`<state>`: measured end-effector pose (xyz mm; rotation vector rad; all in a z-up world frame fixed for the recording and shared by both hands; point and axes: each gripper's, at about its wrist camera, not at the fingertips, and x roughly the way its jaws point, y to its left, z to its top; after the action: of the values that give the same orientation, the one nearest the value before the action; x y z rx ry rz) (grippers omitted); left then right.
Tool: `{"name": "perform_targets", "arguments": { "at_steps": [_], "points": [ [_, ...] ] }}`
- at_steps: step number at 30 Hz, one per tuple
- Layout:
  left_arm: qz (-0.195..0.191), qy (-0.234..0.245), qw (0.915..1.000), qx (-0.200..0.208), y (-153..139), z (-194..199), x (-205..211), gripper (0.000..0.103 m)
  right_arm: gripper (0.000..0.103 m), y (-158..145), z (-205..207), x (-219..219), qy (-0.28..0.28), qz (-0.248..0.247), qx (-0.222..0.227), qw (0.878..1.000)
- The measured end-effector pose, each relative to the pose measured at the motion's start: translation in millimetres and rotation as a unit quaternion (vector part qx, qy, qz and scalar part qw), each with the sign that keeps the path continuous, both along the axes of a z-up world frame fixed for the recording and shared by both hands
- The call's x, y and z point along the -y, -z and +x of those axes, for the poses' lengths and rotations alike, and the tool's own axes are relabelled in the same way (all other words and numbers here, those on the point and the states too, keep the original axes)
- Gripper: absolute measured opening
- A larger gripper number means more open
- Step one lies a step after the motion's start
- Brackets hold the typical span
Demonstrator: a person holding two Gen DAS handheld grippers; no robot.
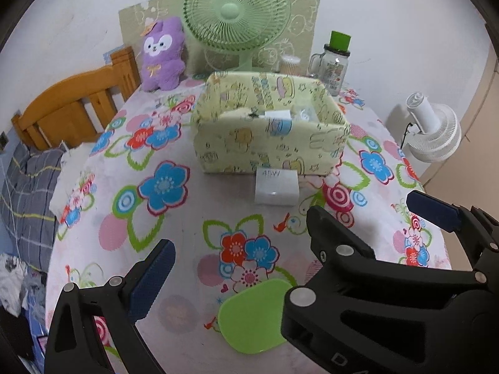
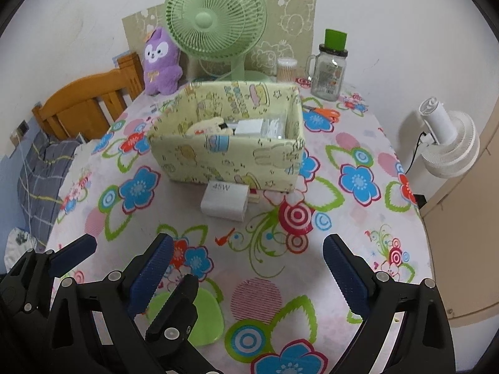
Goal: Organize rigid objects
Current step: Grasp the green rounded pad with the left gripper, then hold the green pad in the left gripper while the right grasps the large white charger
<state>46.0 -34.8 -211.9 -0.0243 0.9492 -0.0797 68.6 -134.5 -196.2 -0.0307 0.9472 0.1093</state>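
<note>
While the left wrist view misses them, the right one catches orange scissors (image 2: 326, 112) behind the fabric box (image 2: 227, 159) toward the worktop's (image 2: 358, 230) far edge. Box contents are a jumble, hard to read. White 45W charger (image 2: 225, 201) sits against the box's front. Left tool (image 1: 240, 233) and right tool (image 2: 249, 255) both spread, holding nothing.

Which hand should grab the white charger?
Probably the right gripper: it is open and empty, and the charger lies almost straight ahead, before the box. The left gripper, also open, sits further left.
</note>
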Motion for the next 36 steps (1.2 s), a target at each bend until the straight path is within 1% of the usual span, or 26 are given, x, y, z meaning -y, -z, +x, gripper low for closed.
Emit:
{"name": "perform_targets", "arguments": {
  "at_steps": [2, 5, 8, 15, 23, 29, 32, 36],
  "points": [
    [-0.007, -0.005, 0.9999, -0.007, 9.1, -1.0, 1.5, 0.101, 0.098, 6.1, -0.2, 0.9, -0.003, 0.0, -0.003, 1.0],
    [-0.007, -0.02, 0.9997, -0.012, 20.0, -3.9, 3.6, 0.101, 0.098, 18.1, -0.9, 2.5, -0.011, -0.005, -0.009, 1.0],
    [-0.009, -0.033, 0.9991, -0.026, 33.4, -7.6, 4.6, 0.101, 0.098, 31.4, -2.4, 3.1, -0.02, -0.01, -0.017, 1.0],
    [-0.002, -0.062, 0.9969, -0.048, 59.8, -15.0, 5.7, 0.101, 0.098, 59.0, -6.1, 2.6, -0.041, -0.02, -0.033, 0.998],
    [-0.002, -0.093, 0.9934, -0.068, 78.7, -23.9, 8.2, 0.101, 0.098, 80.3, -8.1, 2.6, -0.058, -0.024, -0.048, 0.997],
    [-0.004, -0.103, 0.9912, -0.083, 89.2, -28.0, 15.2, 0.101, 0.098, 91.9, -10.7, 8.9, -0.06, -0.035, -0.06, 0.996],
    [-0.007, -0.114, 0.99, -0.084, 92.7, -29.5, 17.1, 0.101, 0.098, 95.9, -11.4, 11.3, -0.058, -0.038, -0.065, 0.995],
    [0.0, -0.125, 0.989, -0.078, 94.3, -28.9, 19.8, 0.103, 0.098, 99.5, -9.6, 14.5, -0.055, -0.044, -0.069, 0.995]
  ]
}}
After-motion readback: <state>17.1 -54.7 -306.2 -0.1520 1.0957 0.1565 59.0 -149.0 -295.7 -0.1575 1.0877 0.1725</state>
